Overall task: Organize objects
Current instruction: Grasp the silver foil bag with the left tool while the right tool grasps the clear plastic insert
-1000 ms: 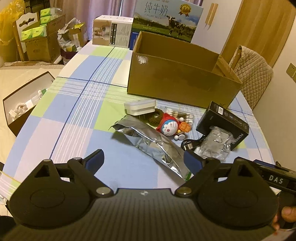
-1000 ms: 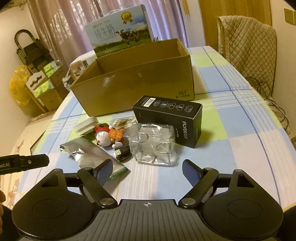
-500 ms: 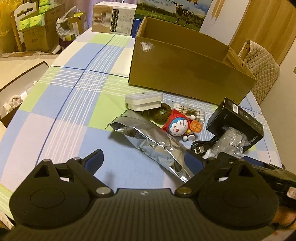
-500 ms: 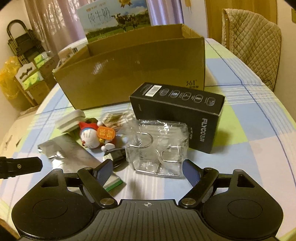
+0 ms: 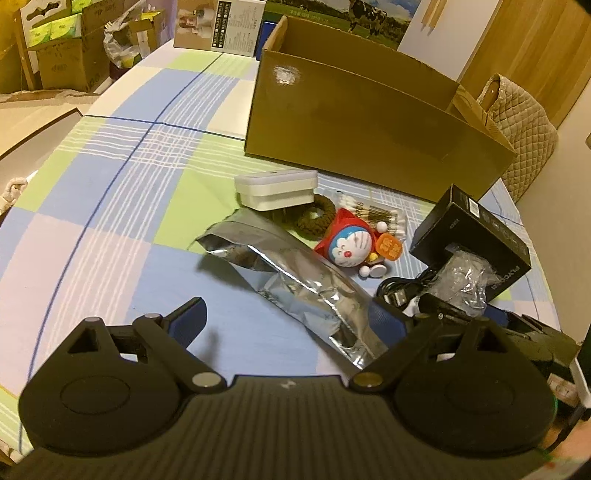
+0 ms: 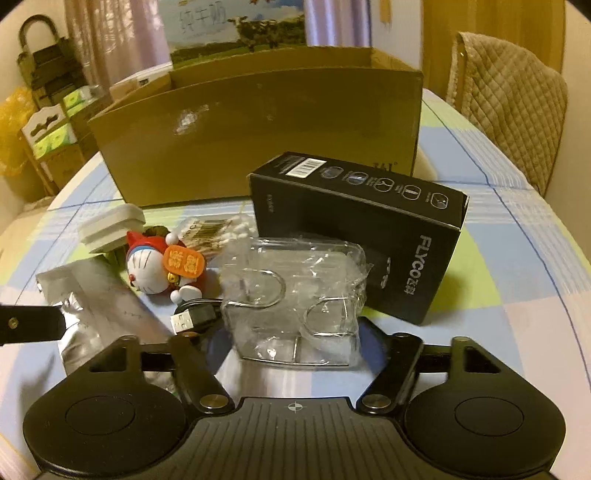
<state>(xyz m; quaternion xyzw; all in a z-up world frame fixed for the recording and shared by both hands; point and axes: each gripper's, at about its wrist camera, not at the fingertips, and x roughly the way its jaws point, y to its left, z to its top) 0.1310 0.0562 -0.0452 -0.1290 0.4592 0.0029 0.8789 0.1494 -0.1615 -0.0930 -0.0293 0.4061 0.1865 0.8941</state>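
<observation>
A silver foil pouch (image 5: pixel 291 280) lies slanted on the checked tablecloth, its near end just inside the right finger of my open left gripper (image 5: pixel 286 315). My right gripper (image 6: pixel 291 343) is open too, its fingers standing either side of a clear plastic packet of metal hooks (image 6: pixel 295 295) without touching it. Behind the packet is a black FLYCO box (image 6: pixel 369 236). A red and blue cat toy (image 6: pixel 151 266), a cotton swab pack (image 6: pixel 218 229), a white case (image 5: pixel 277 186), a brown hair tie (image 5: pixel 314 218) and a black USB cable (image 6: pixel 195 314) crowd the middle.
A large open cardboard box (image 5: pixel 369 122) stands behind the items, with a milk carton box (image 6: pixel 236 26) beyond it. A quilted chair (image 6: pixel 509 103) is at the table's right. Bare tablecloth (image 5: pixel 110 221) stretches left. More cartons (image 5: pixel 62 62) sit on the floor.
Both grippers have moved forward and lower toward the pile. The clear packet now sits between the right fingers, and the foil pouch has come up to the left gripper's right finger.
</observation>
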